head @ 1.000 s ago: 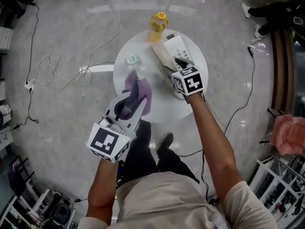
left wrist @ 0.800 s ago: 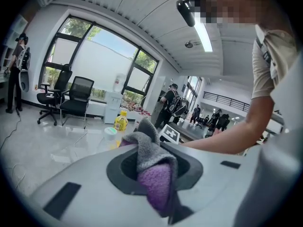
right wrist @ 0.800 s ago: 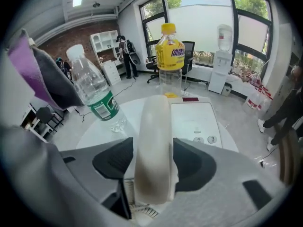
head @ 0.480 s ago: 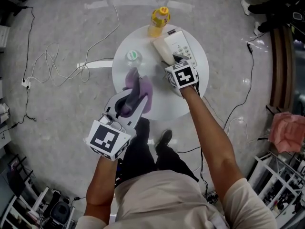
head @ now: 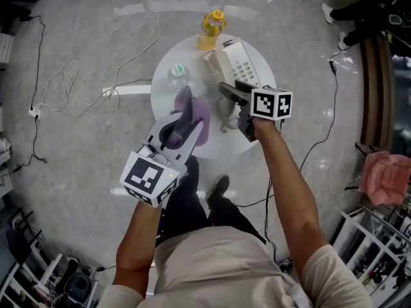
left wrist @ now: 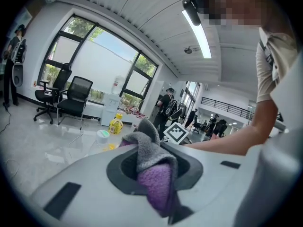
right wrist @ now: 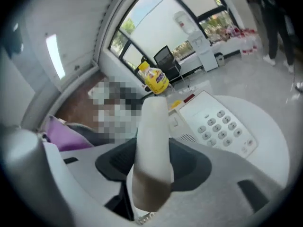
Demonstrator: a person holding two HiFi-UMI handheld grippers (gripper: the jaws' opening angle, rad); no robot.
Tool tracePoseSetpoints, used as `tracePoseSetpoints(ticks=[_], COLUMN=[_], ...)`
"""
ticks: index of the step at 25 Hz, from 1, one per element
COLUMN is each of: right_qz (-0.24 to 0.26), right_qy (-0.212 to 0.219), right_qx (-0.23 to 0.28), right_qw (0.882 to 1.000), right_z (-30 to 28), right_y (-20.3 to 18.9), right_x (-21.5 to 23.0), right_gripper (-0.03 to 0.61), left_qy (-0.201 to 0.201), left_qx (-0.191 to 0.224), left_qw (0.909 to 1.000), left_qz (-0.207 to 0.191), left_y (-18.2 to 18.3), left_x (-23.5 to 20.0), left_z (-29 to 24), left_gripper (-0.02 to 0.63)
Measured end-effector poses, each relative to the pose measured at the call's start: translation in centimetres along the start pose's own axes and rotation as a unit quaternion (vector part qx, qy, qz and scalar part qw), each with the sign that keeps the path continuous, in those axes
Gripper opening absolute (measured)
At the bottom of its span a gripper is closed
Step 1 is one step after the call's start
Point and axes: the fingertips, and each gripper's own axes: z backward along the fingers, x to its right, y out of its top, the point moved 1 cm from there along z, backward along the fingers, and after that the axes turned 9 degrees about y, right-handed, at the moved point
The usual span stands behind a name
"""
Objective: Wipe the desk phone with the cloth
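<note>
The desk phone (head: 247, 69) sits on the far right part of the round white surface (head: 221, 145), keypad up. Its handset (right wrist: 152, 145) is off the base, gripped by the right gripper (head: 231, 94), whose jaws are closing on it, one on each side of its lower end. The handset points away past the near left corner of the base, and the coiled cord (head: 228, 117) hangs from it above the surface. Left of the phone, the left gripper (head: 182, 122) is over the near left part of the surface, its jaws clamped on the purple and grey cloth (left wrist: 151, 174), which bunches up between them and hangs down beneath. Beyond the cloth a clear bottle with a green cap (head: 178, 76) stands on the surface, and a yellow bottle (head: 212, 29) stands at the far edge, just beside the phone's far left corner. Loose cables (head: 77, 88) lie on the grey floor to the left.
</note>
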Motion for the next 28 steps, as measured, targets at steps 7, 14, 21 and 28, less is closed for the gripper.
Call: tracePoseSetpoints(ticks=[7,14,21,28], right_qz=[-0.152,-0.215,-0.201,-0.170], right_qy=[0.239,0.358,0.337,0.339], right_qx=[0.100,0.152,0.206,0.155], right_qw=[0.954,0.896,0.896,0.912], right_z=[7.2,13.2,16.2,15.8], right_y=[-1.8,-5.5,-2.8,-3.7], right_x=[-10.1,-18.0,-16.6,-18.5], right_gripper=[0.206,0.206,0.206,0.206], left_qy=[-0.011,-0.042,-0.163,-0.169], left_qx=[0.041,0.062,0.027,0.053], left_qw=[0.9987,0.9946,0.9823,0.9748], left_qz=[0.028,0.072,0.087,0.136], left_y=[2.4,4.6,1.9,4.0], left_x=[2.5,6.2,12.9,12.7], left_z=[0.0,-0.2,1.3,2.8], left_gripper=[0.066,0.066,0.063,0.061])
